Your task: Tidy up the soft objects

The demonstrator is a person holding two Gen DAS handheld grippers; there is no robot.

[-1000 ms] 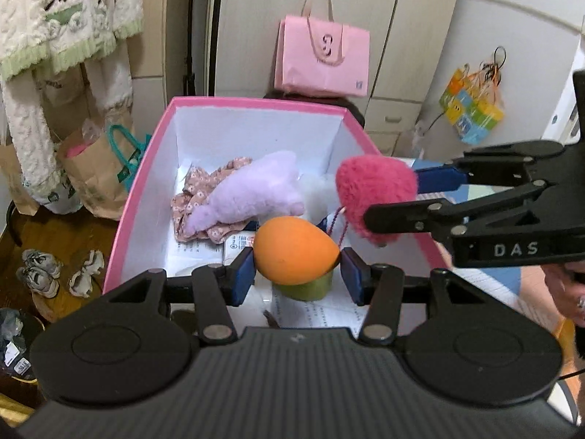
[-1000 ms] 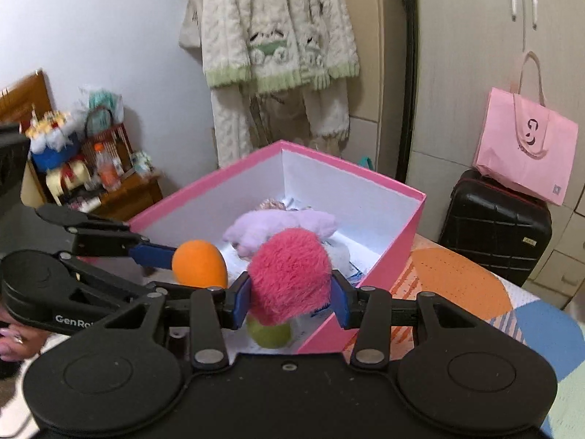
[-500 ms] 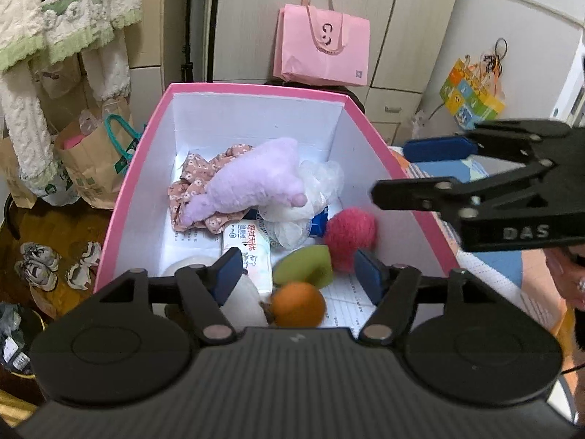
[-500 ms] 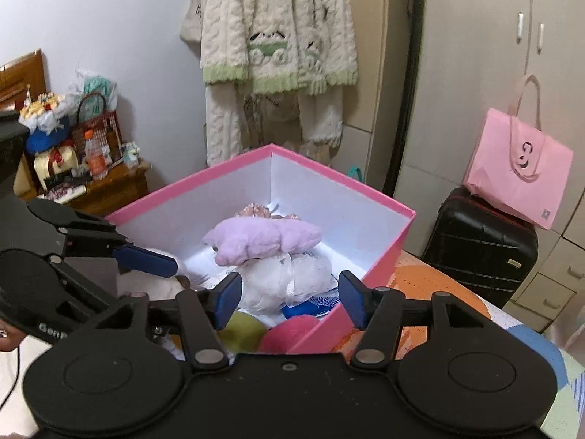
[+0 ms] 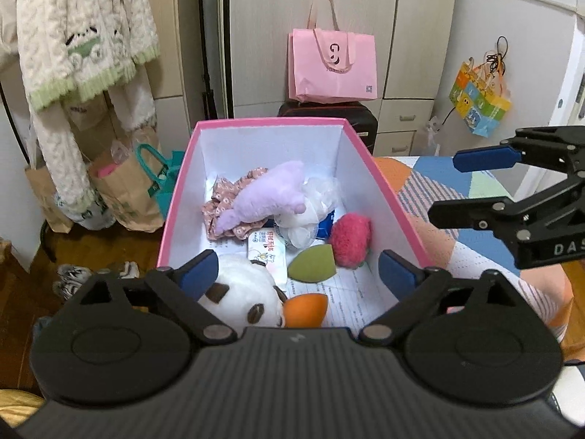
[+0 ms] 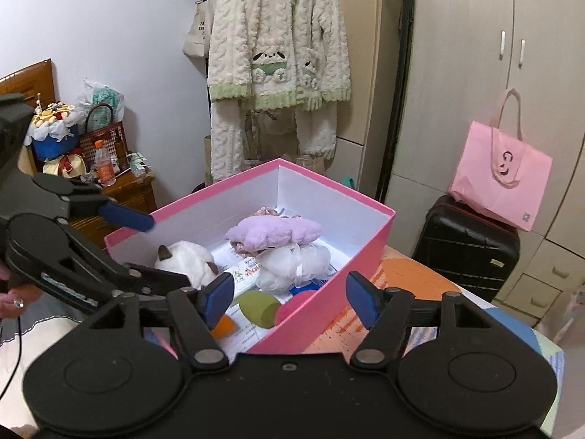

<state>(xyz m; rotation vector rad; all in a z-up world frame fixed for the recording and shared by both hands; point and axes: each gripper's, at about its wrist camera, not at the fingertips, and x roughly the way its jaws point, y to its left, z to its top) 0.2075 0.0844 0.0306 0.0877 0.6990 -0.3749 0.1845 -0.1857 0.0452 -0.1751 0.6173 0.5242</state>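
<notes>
Bedroom w/ wardrobe behind; pink box [image 5: 384,186] mid-frame. Left to right inside: white plush [image 5: 237,292], orange sponge [image 5: 305,305], green sponge [image 5: 312,265], pink pom [image 5: 351,236]. All light, squashy, non-fragile; best pinched at widest middle. Orange sponge's long axis across frame, tip right. Left gripper [image 5: 298,270] & right gripper [image 6: 289,294] both spread wide, holding nothing.

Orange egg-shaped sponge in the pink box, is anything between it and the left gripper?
Nothing visible blocks it. The orange egg-shaped sponge lies uncovered on the pink box floor below the open left gripper, with the white plush toy touching its left side.
</notes>
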